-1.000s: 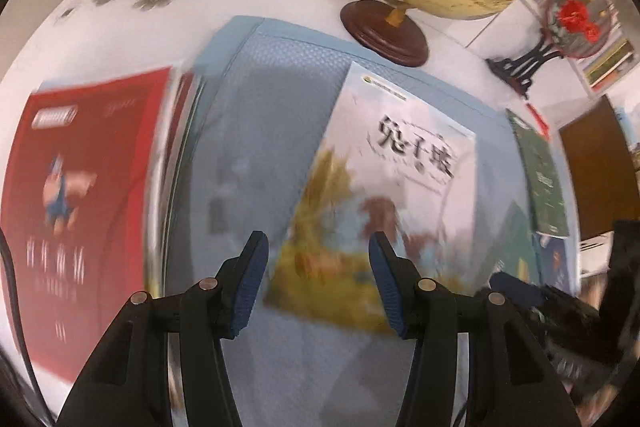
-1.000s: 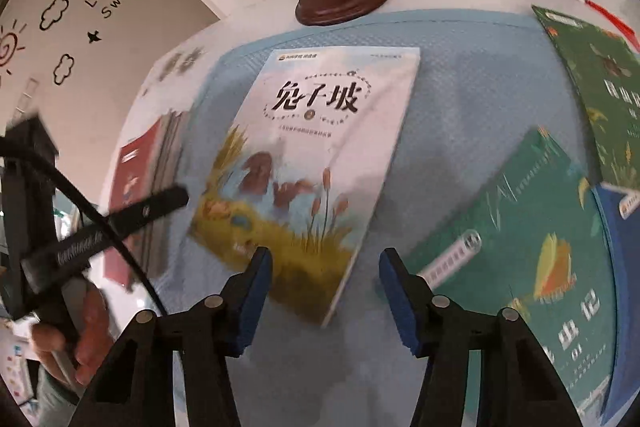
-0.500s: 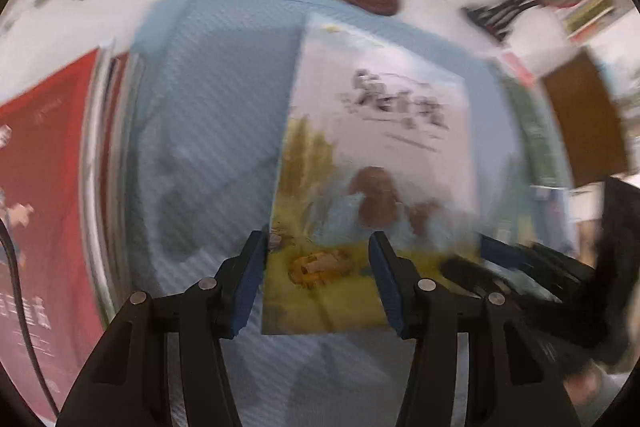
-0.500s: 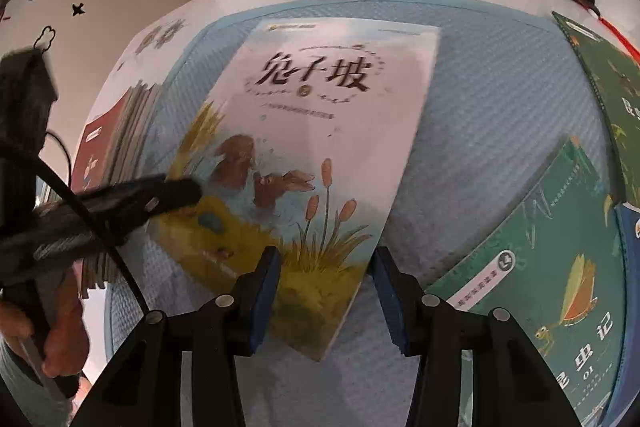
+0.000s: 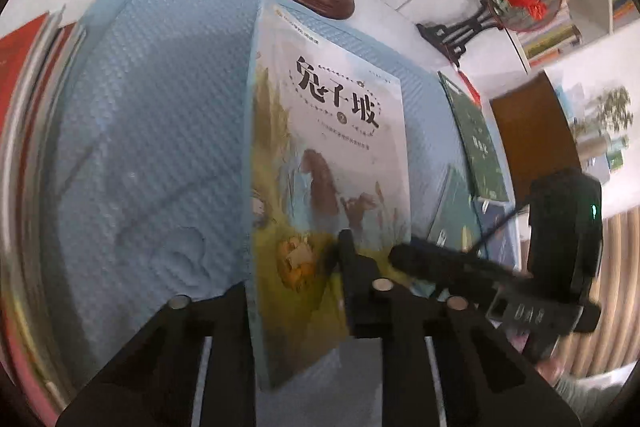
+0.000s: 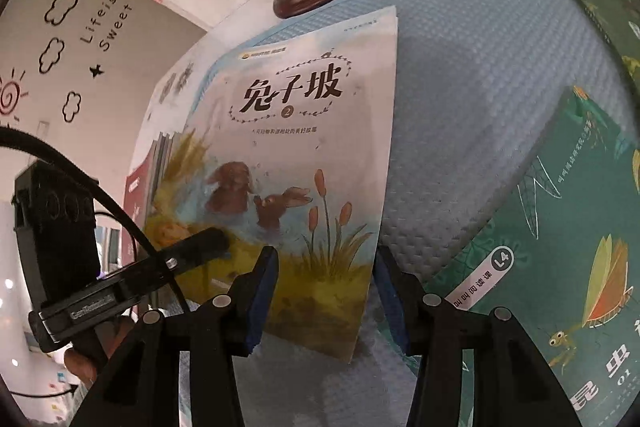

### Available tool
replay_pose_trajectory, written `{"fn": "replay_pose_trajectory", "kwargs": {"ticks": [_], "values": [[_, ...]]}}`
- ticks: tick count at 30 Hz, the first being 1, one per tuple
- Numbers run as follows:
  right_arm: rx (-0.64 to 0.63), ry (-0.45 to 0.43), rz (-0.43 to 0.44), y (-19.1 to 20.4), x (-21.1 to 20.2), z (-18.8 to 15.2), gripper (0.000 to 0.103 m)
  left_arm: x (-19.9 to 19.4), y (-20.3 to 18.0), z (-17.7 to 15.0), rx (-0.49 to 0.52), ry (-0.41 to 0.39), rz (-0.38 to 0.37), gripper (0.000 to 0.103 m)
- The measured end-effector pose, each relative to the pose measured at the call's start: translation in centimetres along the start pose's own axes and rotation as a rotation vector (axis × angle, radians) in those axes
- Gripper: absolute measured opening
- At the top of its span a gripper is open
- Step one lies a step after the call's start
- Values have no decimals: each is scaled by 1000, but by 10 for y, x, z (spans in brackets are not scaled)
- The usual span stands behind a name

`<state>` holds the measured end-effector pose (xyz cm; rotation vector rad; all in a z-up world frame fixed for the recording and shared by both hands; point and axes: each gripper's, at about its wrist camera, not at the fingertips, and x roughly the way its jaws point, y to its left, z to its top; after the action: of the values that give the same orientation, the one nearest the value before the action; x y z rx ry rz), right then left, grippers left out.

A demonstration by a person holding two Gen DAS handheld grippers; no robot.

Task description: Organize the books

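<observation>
On the blue mat [image 6: 480,75], near its front edge, the rabbit book [image 6: 304,155] is clamped at its lower edge by the left gripper [image 5: 296,291], whose jaws have just been closing; the right gripper [image 6: 324,291] straddles the corner unclenched. The lift should be kept slow so the cover is not bent.

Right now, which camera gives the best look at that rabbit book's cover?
The right wrist view: the rabbit book faces the camera, with title and rabbits readable. The left wrist view shows the same book steeply foreshortened, its lower corner pinched in the left gripper.
</observation>
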<state>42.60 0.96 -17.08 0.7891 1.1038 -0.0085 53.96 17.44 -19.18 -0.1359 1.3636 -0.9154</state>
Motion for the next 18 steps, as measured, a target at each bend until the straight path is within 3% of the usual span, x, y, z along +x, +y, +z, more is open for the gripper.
{"fn": "replay_pose_trajectory", "kwargs": {"ticks": [3,7,10,15,18], "values": [[49,33,34,-3,-1,3,49,-7,5,8,-101,-14,-125,9],[207,46,200,-27,-11,0,75,-24,6,18,-193,-35,-309,9],[288,53,294,-38,-5,3,79,-27,9,19,-249,-29,-399,9],[340,49,391,-44,3,9,79,-19,18,13,-330,-9,-447,9],[343,51,440,-38,8,11,52,-14,12,6,-309,0,-366,9]]}}
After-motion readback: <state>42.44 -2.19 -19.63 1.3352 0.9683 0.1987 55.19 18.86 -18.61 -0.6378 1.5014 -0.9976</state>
